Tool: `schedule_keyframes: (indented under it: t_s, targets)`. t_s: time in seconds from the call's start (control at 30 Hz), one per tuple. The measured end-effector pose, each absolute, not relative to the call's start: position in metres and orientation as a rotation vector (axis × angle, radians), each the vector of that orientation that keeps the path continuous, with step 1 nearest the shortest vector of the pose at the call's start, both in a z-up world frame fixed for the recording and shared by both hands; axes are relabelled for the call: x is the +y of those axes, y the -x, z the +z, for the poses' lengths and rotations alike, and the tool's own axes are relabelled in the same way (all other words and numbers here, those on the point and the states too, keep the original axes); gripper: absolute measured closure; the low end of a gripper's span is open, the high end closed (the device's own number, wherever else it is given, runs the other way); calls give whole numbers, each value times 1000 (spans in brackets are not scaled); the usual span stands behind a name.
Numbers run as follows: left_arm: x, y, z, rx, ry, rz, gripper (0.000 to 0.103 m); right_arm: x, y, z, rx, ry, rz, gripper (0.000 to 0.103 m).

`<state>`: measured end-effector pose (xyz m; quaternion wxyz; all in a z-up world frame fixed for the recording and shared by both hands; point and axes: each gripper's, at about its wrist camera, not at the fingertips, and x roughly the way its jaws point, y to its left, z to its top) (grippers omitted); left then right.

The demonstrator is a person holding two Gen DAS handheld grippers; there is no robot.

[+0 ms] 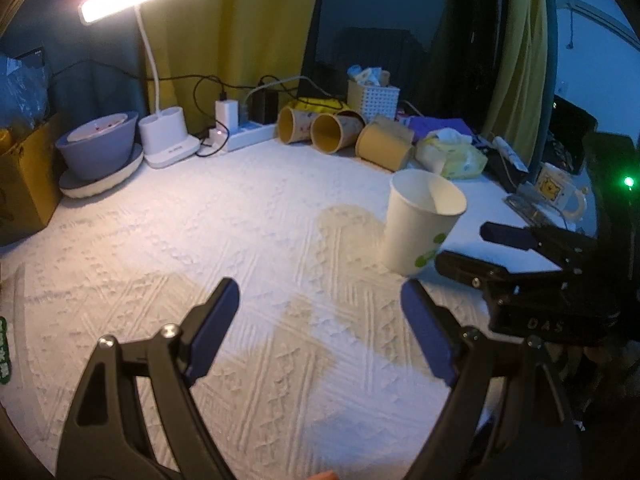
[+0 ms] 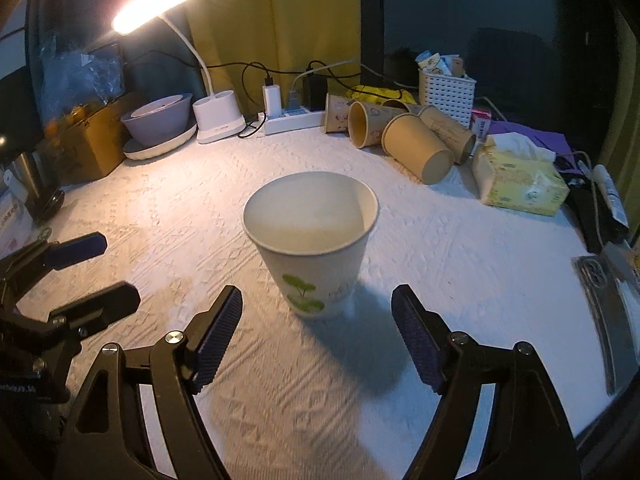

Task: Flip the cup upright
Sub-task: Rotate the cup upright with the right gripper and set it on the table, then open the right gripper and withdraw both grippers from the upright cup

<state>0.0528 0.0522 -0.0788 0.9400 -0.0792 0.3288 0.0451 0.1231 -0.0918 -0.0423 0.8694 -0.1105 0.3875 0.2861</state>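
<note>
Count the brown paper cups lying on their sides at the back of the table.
4, clustered between the power strip and tissue box: one leftmost, one beside it, one nearest the camera, one behind that. More could be hidden behind them.
</note>
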Motion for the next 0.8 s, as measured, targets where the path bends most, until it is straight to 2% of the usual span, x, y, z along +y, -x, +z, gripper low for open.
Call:
schedule_keyframes:
  t_s: [0.4,0.8]
  targets:
    - [43,-27,-45,618,136,129,19,-112,-89,-4,754,207,541,23]
    - [32,1,-1,493,93,124,19,-116,-57,44,636,212,538,23]
